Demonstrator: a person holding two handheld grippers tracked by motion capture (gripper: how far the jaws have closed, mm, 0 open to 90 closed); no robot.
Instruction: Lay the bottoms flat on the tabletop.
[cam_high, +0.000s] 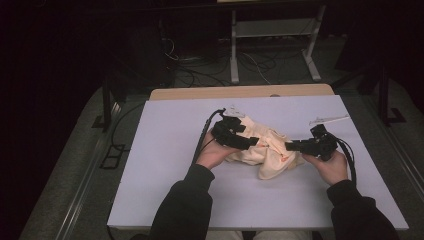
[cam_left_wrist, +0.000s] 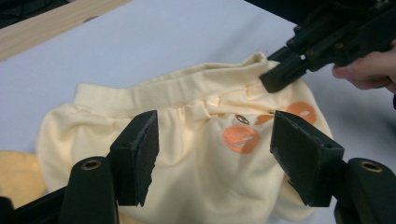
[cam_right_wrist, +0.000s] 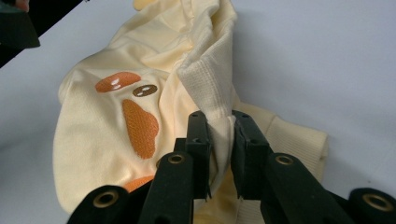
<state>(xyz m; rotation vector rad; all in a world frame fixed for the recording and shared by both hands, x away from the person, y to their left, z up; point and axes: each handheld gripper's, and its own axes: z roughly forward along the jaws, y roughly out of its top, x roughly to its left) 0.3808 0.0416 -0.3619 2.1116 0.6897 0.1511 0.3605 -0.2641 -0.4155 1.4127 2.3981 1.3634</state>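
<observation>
High view overhead facing forward, gripper views close and low, all sharing the yellow garment (cam_high: 265, 147).

White-topped table (cam_high: 165, 150) with a wooden far edge; lying crumpled on it near the middle, a pale yellow garment (cam_high: 267, 150) with orange patches.

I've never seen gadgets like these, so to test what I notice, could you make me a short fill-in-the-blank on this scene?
1. The right gripper is shut on the garment's ribbed ____.
2. The pale yellow garment bears patches coloured ____.
3. The left gripper hovers with its jaws ____.
4. The garment lies on a ____ table.

Missing words: edge; orange; open; white
</observation>
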